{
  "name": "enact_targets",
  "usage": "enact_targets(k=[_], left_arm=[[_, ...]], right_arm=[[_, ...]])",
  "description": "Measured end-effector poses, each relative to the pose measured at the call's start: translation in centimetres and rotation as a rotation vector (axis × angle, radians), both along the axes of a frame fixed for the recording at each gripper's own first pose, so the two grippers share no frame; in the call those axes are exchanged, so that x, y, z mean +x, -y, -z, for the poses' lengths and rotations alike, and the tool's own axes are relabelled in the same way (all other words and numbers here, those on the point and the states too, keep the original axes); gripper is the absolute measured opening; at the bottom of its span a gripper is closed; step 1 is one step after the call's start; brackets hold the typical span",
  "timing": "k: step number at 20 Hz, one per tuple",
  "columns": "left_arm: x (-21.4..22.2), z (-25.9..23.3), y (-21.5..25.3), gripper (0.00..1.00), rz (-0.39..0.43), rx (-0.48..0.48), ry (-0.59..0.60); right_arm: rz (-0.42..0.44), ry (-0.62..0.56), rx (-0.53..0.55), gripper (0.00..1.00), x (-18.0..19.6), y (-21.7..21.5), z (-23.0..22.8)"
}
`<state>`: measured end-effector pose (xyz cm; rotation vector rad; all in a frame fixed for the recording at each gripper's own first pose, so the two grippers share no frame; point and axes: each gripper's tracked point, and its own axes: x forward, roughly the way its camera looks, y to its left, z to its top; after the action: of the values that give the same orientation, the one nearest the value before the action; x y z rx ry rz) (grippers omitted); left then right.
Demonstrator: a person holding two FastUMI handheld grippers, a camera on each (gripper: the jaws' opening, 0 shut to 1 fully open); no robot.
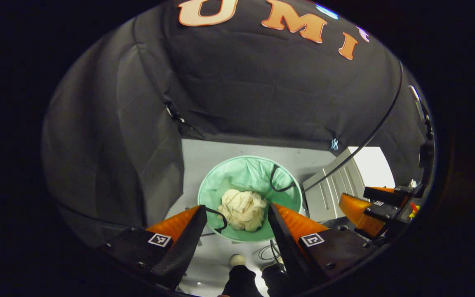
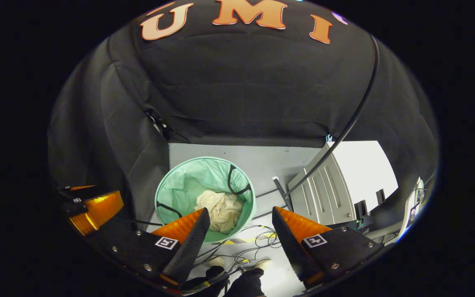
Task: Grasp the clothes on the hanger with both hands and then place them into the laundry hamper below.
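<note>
Lying bunched at the bottom of the laundry hamper [image 1: 250, 198], the clothes [image 1: 242, 209] are a pale crumpled heap inside the green liner, clear of both of my tools. I judge the task essentially complete: the garment is off the hanger and deposited, and only withdrawal is left. My left hand-held gripper [image 1: 235, 229] is spread wide above the hamper, holding and touching nothing. My right hand-held gripper [image 2: 241, 233] is likewise wide apart and empty, above the hamper's near rim and the grey floor [image 2: 262, 165].
</note>
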<state>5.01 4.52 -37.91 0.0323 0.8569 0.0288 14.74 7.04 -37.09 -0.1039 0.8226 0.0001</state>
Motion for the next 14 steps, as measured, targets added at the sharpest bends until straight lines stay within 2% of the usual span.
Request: enact_targets(k=[2, 5, 8, 14], left_arm=[[-0.4, -3.1, 0.7, 0.98, -0.004, -0.017, 0.063], [-0.6, -7.3, 0.9, 0.98, -0.002, -0.001, 0.161], [-0.5, -12.4, 1.4, 0.98, 0.006, 0.001, 0.262], [-1.2, -19.6, 2.7, 0.98, 0.026, -0.04, 0.381]], right_arm=[[0.008, 0.031, 0.035, 0.94, -1.3, -0.5, -2.3], [-0.007, 0.1, -0.009, 0.94, -3.3, 0.8, -6.9], [-0.009, 0.187, -0.007, 0.94, -4.6, 0.0, -11.7], [-0.002, 0.335, 0.04, 0.94, -6.2, 0.4, -19.9]])
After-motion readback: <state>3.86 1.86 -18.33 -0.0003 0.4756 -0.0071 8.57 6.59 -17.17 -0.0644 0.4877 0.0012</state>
